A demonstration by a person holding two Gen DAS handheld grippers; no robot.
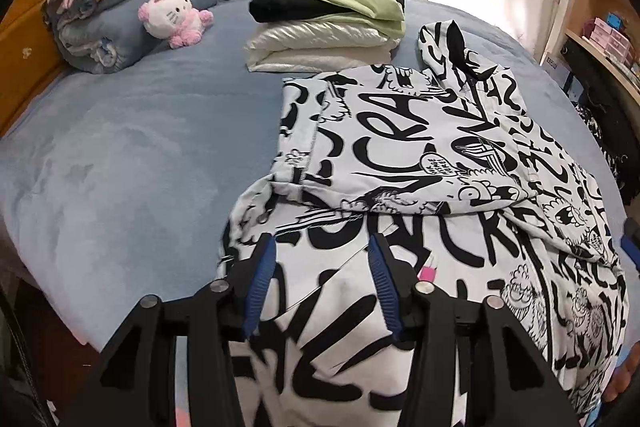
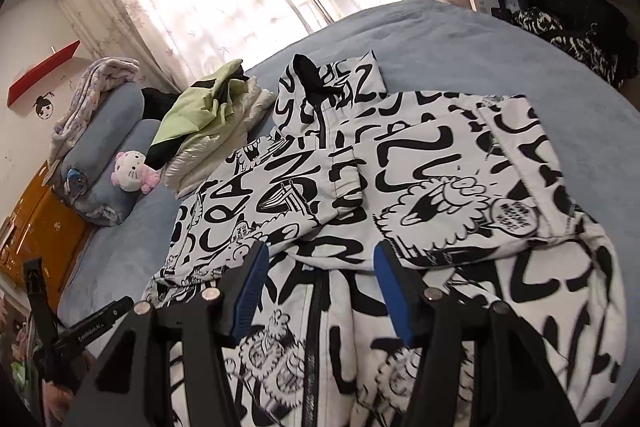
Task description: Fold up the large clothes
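A white hooded jacket with black graffiti print (image 1: 404,147) lies on the blue bed (image 1: 140,147), its sleeves folded across the chest and the hood at the far end. My left gripper (image 1: 322,247) is open, its blue-padded fingers (image 1: 262,275) hovering over the jacket's lower left part. In the right wrist view the jacket (image 2: 440,163) fills the middle, zip running down the front. My right gripper (image 2: 320,255) is open above the jacket's lower front, holding nothing. The left gripper's black body (image 2: 80,331) shows at the lower left of that view.
A stack of folded clothes, green on top of cream (image 1: 328,15), sits beyond the jacket. Rolled blue blankets (image 1: 132,7) and a pink-white plush cat (image 1: 176,15) lie at the far left. Shelves (image 1: 600,27) and dark clothes (image 2: 568,39) stand right of the bed.
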